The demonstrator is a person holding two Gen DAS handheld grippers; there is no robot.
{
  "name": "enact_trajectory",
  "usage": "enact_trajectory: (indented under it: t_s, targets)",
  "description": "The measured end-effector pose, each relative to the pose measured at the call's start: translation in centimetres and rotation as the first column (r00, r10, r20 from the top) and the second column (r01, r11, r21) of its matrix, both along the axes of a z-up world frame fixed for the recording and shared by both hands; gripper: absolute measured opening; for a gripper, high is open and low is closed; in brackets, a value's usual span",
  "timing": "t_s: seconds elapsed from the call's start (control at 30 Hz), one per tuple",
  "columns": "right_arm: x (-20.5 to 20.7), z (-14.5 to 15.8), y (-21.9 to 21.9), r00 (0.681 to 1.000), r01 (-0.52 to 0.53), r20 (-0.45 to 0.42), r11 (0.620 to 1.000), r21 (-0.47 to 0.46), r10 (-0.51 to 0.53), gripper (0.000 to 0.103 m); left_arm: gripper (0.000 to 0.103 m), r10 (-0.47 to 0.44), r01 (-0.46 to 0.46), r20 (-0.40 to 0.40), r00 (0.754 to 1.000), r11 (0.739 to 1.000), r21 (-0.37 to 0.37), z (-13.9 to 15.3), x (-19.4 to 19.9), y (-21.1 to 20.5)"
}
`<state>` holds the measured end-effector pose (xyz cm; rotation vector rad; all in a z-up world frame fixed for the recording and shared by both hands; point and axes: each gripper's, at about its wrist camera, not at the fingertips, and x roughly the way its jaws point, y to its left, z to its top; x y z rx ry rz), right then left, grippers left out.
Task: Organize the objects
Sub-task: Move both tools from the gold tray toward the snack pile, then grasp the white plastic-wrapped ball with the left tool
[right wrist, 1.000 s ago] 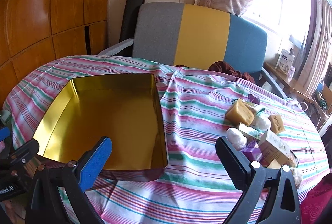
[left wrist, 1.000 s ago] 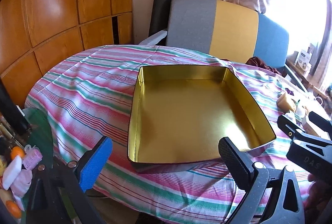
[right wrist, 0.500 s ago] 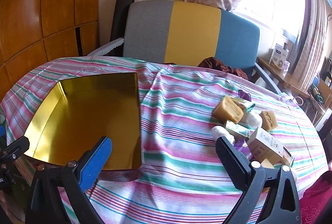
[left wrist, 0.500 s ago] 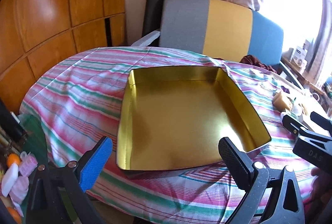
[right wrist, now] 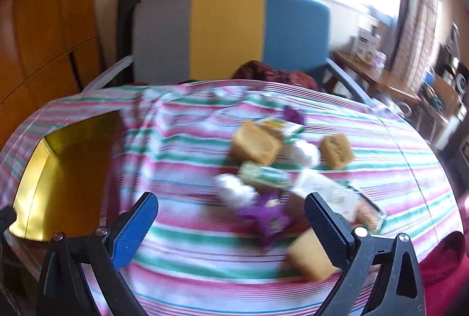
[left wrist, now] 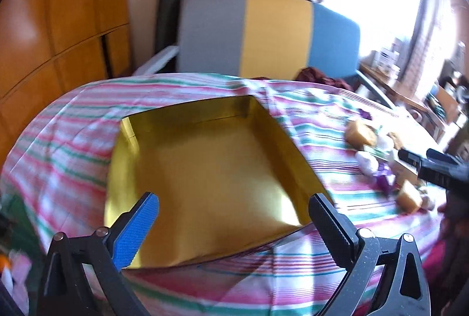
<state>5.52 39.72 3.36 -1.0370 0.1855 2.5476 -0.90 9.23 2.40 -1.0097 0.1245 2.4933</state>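
An empty gold tin tray (left wrist: 205, 163) lies on the striped tablecloth; its edge shows at the left of the right wrist view (right wrist: 58, 169). My left gripper (left wrist: 234, 207) is open and empty, above the tray's near edge. My right gripper (right wrist: 231, 207) is open and empty, above a pile of small items: tan blocks (right wrist: 255, 146), a white wrapped ball (right wrist: 234, 190), a purple wrapper (right wrist: 266, 219), a pale box (right wrist: 325, 193). The pile shows in the left wrist view (left wrist: 378, 166), with the right gripper's tip (left wrist: 433, 166) over it. Both views are blurred.
A grey, yellow and blue chair (right wrist: 228, 32) stands behind the table. A dark red cloth (right wrist: 263, 73) lies on its seat. Wooden panels (left wrist: 58, 23) are at the left. A cluttered shelf (right wrist: 425, 87) and window are at the right. The table edge is near me.
Both grippers have swung to the right. The tray has slid left in both views and the pile of small items has come under the right gripper.
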Motion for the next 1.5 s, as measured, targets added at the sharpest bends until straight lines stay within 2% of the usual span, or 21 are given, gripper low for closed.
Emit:
enact_trajectory:
  t_s: [0.17,0.27,0.33,0.53,0.6,0.67,0.77,0.83,0.9,0.97,1.07,1.27,1.33,1.4,1.5]
  targets:
    - [2.4,-0.6,8.4,0.984,0.174,-0.021,0.983,-0.051,-0.175,0.102,0.103,-0.101,0.101,0.012,0.995,0.995,0.000,0.5,-0.9,4.5]
    - [3.9,-2.0,12.4,0.962,0.263,-0.027,0.952,-0.155,-0.270,0.102,0.103,-0.157,0.156,0.015,0.988,0.988,0.003,0.7,-1.3,7.6]
    - [4.8,-2.7,14.5,0.943,0.307,-0.040,0.912,-0.274,-0.329,0.102,0.102,-0.192,0.193,0.020,0.981,0.981,-0.030,0.7,-1.3,9.9]
    - [5.1,-3.7,16.1,0.931,0.320,-0.034,0.856,-0.405,-0.364,0.102,0.102,-0.285,0.285,-0.007,0.958,0.957,-0.049,1.4,-0.4,15.6]
    - [5.5,-3.7,16.3,0.928,0.324,-0.035,0.851,-0.413,-0.370,0.102,0.101,-0.325,0.322,-0.029,0.945,0.944,-0.067,1.2,-0.3,17.7]
    - [5.8,-3.6,16.6,0.925,0.322,-0.049,0.844,-0.429,-0.378,0.102,0.097,-0.349,0.342,-0.038,0.937,0.933,-0.114,0.5,-0.4,19.9]
    - [6.3,-3.5,16.9,0.917,0.329,-0.064,0.838,-0.435,-0.394,0.102,0.083,-0.394,0.391,0.011,0.919,0.908,-0.152,-1.5,-0.9,22.7]
    - [6.4,-3.6,17.1,0.915,0.328,-0.067,0.832,-0.449,-0.397,0.102,0.069,-0.412,0.416,0.059,0.909,0.894,-0.166,-3.2,-1.5,24.3]
    - [6.3,-3.7,17.2,0.916,0.328,-0.059,0.827,-0.456,-0.396,0.102,0.064,-0.416,0.430,0.112,0.902,0.886,-0.173,-4.7,-2.1,25.5]
    - [6.2,-3.8,17.2,0.919,0.321,-0.056,0.825,-0.464,-0.390,0.102,0.064,-0.416,0.435,0.133,0.899,0.884,-0.171,-5.8,-2.6,26.4]
    - [6.0,-3.9,17.1,0.924,0.312,-0.055,0.829,-0.463,-0.378,0.102,0.064,-0.419,0.444,0.192,0.888,0.888,-0.118,-6.9,-3.3,27.7]
    - [6.1,-3.9,17.2,0.923,0.315,-0.054,0.828,-0.463,-0.382,0.102,0.064,-0.406,0.430,0.257,0.877,0.902,-0.044,-8.5,-4.7,29.9]
    - [6.0,-3.9,17.2,0.924,0.314,-0.052,0.830,-0.461,-0.379,0.102,0.051,-0.415,0.437,0.287,0.863,0.900,-0.014,-9.5,-5.2,30.4]
    - [5.9,-3.9,17.1,0.928,0.306,-0.053,0.834,-0.460,-0.370,0.095,0.048,-0.416,0.424,0.299,0.859,0.905,0.043,-9.6,-5.4,29.8]
    - [5.3,-3.7,16.5,0.946,0.254,-0.065,0.847,-0.467,-0.319,0.082,0.047,-0.408,0.412,0.299,0.863,0.910,0.054,-9.4,-5.2,28.3]
